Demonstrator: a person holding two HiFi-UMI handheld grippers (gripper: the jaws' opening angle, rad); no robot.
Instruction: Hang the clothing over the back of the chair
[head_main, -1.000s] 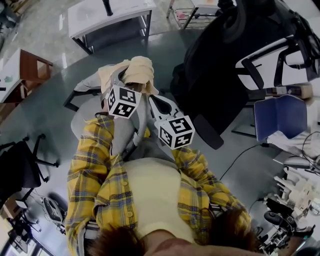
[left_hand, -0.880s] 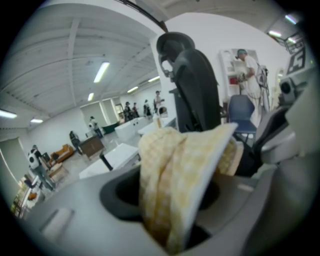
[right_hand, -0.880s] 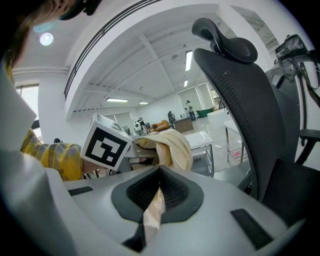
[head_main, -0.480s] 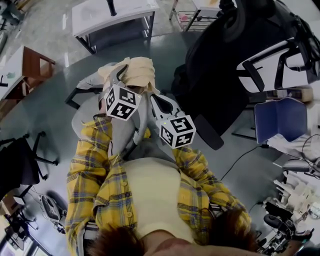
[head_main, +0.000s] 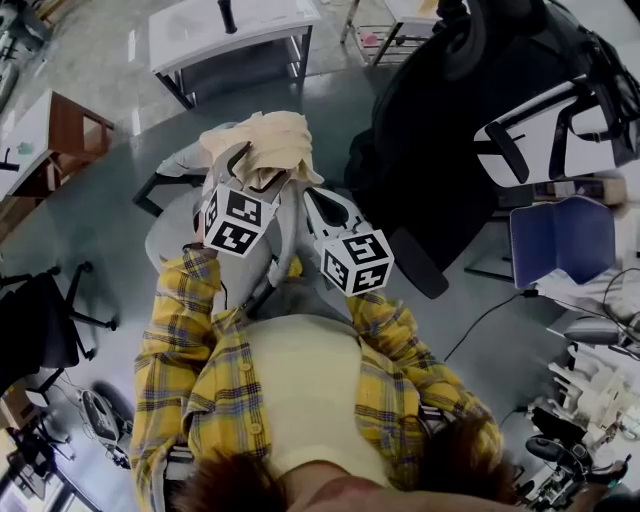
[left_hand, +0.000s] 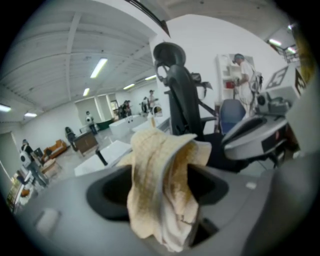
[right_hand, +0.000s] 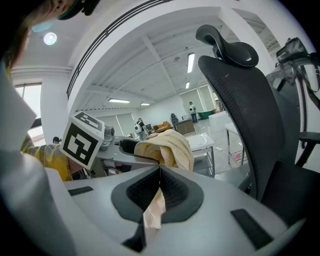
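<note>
A cream-coloured piece of clothing (head_main: 265, 140) is bunched up above a grey chair (head_main: 168, 218) in the head view. My left gripper (head_main: 255, 168) sits just under it and its jaws are opening. The clothing (left_hand: 160, 170) hangs loosely between the wide-apart jaws of the left gripper (left_hand: 159, 194), and the pads do not press on it. My right gripper (head_main: 306, 193) is shut on a lower strip of the clothing (right_hand: 167, 145). That strip hangs out from between the closed pads of the right gripper (right_hand: 160, 172).
A tall black office chair (head_main: 440, 120) stands close on the right, also seen as the black chair (right_hand: 245, 110). A white table (head_main: 230, 35) is beyond, a brown cabinet (head_main: 65, 135) at the left, a blue seat (head_main: 560, 240) and cables at the right.
The left gripper's jaws have spread apart and let go of the clothing, and it has drawn back slightly towards me. The right gripper has kept still, shut on the cloth.
</note>
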